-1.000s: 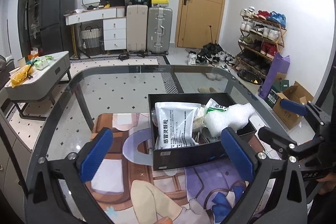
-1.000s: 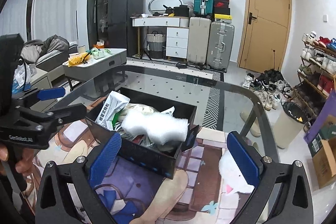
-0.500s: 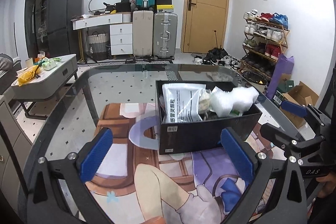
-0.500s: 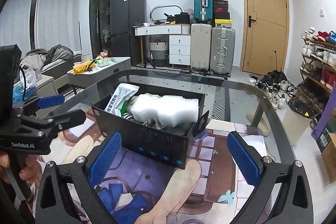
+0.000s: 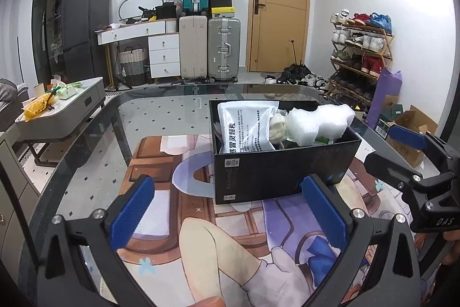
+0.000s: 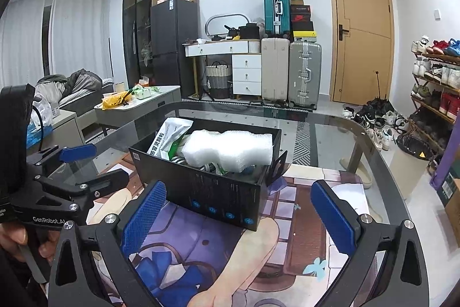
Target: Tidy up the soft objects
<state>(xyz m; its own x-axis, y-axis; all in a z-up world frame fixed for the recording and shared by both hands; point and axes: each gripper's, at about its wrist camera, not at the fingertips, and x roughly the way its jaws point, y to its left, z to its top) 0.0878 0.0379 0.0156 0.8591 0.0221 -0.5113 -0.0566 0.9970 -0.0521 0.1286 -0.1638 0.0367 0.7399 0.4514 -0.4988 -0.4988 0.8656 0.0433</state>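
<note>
Black box stands on the printed mat, holding a white foam piece and a white pouch; items beneath are obscured. Left gripper and right gripper both gape wide, empty, just short of the box.

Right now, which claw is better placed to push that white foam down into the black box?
Probably the right claw: the white foam sits at its end of the black box. The left claw, also open, faces the pouch end.
</note>
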